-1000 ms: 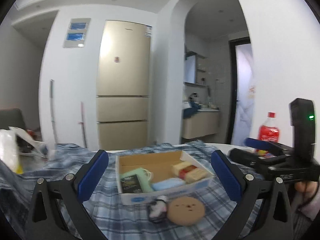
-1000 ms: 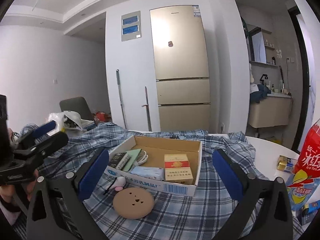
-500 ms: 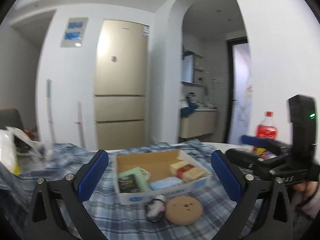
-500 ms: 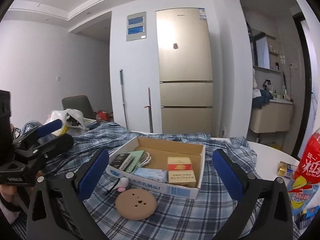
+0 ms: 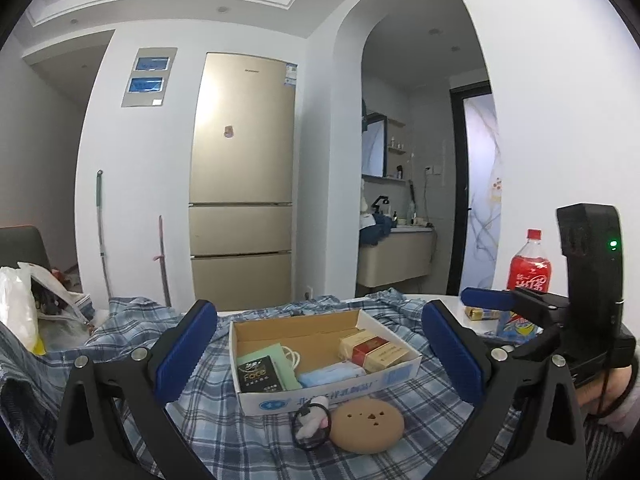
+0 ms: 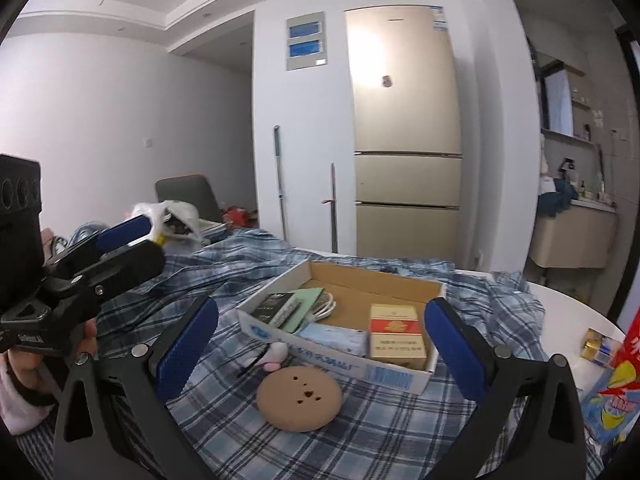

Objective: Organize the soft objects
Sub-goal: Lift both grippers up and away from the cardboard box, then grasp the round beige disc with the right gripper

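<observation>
A shallow cardboard box (image 5: 400, 372) (image 6: 384, 372) sits on a blue plaid cloth (image 5: 224, 432) (image 6: 224, 412). Inside lie a black packet (image 5: 256, 374), a green card with a white cable, a blue tissue pack (image 5: 332, 374) (image 6: 336, 336) and red-and-gold cartons (image 5: 372, 350) (image 6: 396, 332). In front of the box rest a tan round pad (image 5: 368, 430) (image 6: 300, 398) and a pink-white hair tie (image 5: 314, 426) (image 6: 272, 356). My left gripper (image 5: 320, 356) and right gripper (image 6: 320, 356) both stand open above the cloth, short of these items, holding nothing.
A red soda bottle (image 5: 528, 268) and small packets (image 6: 600, 346) stand on the bare white table (image 6: 568, 304) at the right. A white plastic bag (image 5: 20, 312) (image 6: 168, 216) lies far left. A fridge (image 5: 244, 180) and mop handles stand behind.
Both views have shifted slightly; the left wrist view swung a little and settled, and the right gripper has edged closer to the box. Nothing on the cloth has moved.
</observation>
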`<state>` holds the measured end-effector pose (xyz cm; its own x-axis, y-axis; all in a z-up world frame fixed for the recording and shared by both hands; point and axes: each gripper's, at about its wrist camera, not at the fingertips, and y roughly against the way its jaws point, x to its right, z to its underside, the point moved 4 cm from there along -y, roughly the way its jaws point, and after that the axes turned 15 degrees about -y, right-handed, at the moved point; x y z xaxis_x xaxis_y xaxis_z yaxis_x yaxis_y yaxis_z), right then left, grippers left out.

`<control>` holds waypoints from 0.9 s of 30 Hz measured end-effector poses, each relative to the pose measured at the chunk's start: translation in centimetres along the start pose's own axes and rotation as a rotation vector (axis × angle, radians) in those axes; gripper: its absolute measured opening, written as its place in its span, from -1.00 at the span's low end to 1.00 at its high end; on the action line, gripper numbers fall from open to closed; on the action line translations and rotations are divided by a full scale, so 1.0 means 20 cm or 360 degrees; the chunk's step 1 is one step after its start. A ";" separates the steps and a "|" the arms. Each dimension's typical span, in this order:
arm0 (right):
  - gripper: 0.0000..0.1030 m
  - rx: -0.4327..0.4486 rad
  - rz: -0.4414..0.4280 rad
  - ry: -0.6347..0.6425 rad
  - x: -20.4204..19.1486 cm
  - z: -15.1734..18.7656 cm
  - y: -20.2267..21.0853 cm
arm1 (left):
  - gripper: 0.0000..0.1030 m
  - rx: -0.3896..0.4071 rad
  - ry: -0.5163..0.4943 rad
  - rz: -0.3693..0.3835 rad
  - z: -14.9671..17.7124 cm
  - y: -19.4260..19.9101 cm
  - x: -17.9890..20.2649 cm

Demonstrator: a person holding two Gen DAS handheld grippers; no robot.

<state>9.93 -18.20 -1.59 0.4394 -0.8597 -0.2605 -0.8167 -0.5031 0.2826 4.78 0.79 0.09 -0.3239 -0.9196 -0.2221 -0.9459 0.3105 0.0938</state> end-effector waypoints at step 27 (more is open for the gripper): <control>0.74 -0.0906 0.0173 0.0028 -0.04 0.31 -0.50 | 0.82 -0.0392 0.0270 -0.0159 0.16 -0.13 -0.19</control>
<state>15.37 -11.89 -9.86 0.3745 -0.9079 -0.1885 -0.5297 -0.3763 0.7601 8.47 4.25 -2.50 -0.2024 -0.9761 -0.0789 -0.9336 0.1680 0.3165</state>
